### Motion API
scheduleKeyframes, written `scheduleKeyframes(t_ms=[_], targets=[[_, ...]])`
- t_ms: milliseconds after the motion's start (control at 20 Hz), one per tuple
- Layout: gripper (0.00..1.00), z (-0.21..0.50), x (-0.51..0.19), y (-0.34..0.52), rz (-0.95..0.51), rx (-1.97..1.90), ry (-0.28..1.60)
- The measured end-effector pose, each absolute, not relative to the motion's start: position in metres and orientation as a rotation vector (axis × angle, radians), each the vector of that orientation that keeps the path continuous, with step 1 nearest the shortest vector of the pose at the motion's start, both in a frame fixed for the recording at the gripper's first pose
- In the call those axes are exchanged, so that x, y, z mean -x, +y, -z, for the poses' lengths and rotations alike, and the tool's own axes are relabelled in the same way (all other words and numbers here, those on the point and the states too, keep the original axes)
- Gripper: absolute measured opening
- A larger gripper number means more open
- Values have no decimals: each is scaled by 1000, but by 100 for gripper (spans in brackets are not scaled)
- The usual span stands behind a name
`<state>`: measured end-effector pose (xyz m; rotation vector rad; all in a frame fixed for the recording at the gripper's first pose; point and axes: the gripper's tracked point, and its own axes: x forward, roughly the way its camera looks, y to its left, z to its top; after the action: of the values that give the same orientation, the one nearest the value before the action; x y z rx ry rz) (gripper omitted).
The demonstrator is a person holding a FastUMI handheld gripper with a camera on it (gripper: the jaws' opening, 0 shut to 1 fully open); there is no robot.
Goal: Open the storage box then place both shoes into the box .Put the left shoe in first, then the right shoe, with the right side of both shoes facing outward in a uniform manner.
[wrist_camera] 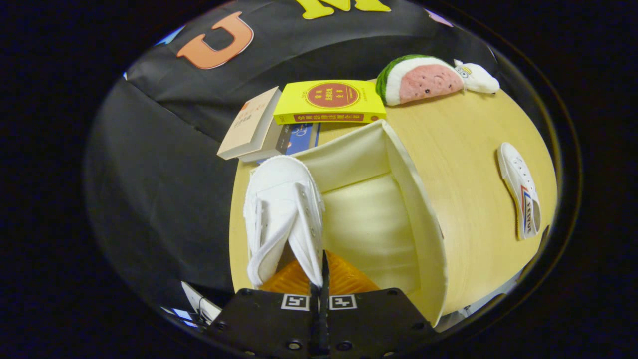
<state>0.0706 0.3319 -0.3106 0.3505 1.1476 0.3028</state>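
Note:
A white canvas shoe (pixel 281 209) hangs just ahead of my gripper (pixel 321 284), whose fingers are closed on the rim of its opening. The shoe's toe points away from me, over the left part of the open cream storage box (pixel 398 199). The box's bare cream inside lies right of the held shoe, and one box wall stands up on the right. A second white shoe (pixel 521 194) with a red and blue side stripe lies on the wooden table (pixel 473 149), well to the right of the box.
Beyond the box, a yellow book (pixel 329 102) rests on a beige book (pixel 249 124) and a blue one (pixel 299 138). A watermelon-slice plush (pixel 421 80) and a small white plush (pixel 476 77) sit at the table's far side. The table edge runs left of the box.

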Motion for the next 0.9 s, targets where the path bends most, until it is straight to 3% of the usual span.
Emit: scheduleKeyframes(t_ms=[550,900], targets=[[0,370,-73,338,-188,-251,1321],[1,385,-80,363,-276,-183,1363]])
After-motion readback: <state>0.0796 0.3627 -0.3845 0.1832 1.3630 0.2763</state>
